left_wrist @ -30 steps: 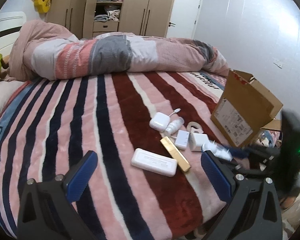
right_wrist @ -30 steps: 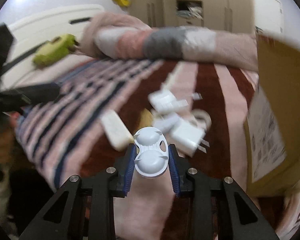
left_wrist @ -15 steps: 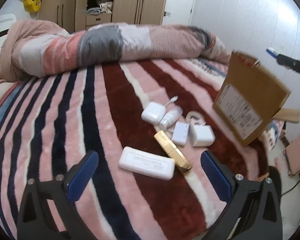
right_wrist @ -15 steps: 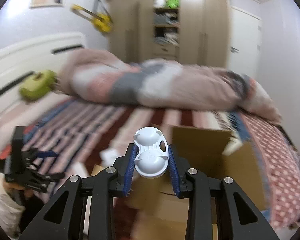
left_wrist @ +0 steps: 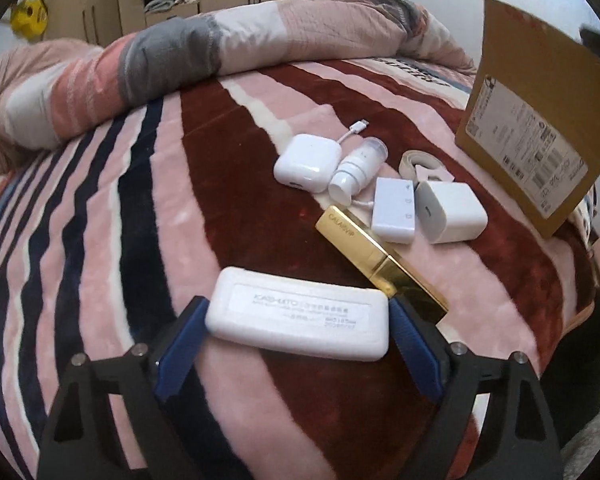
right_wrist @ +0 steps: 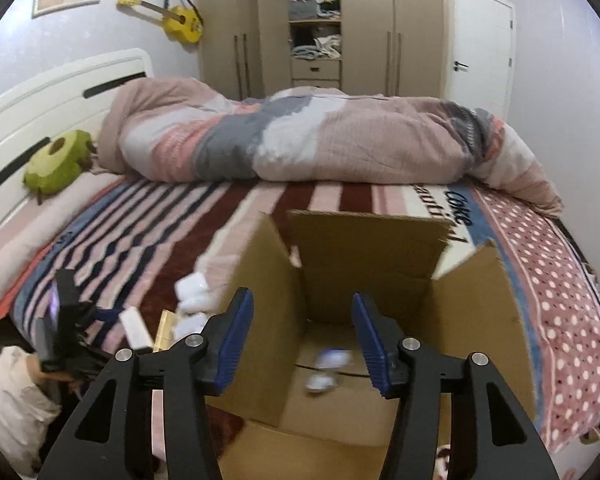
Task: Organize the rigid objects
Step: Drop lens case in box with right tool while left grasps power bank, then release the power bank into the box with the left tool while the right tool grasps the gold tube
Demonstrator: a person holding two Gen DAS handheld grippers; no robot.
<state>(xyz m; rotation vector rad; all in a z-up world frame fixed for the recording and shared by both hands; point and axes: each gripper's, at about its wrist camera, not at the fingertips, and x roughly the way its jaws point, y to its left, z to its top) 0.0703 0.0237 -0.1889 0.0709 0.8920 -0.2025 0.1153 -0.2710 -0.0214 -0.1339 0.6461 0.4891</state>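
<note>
Bed (left_wrist: 228, 208) – seven loose items, one box (right_wrist: 364, 264); left jaws bracket white case (left_wrist: 300, 314), right jaws apart

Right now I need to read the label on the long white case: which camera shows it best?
Left wrist: the white case lies close, label up, between the left gripper's pads. Right wrist shows it only small and blurred.

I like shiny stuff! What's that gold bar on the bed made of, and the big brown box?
The gold bar looks like glossy metal or metallic-coated plastic: it mirrors the light, so I cannot tell which. The brown box looks like matte cardboard, with thin bent flaps and a torn edge.
</note>
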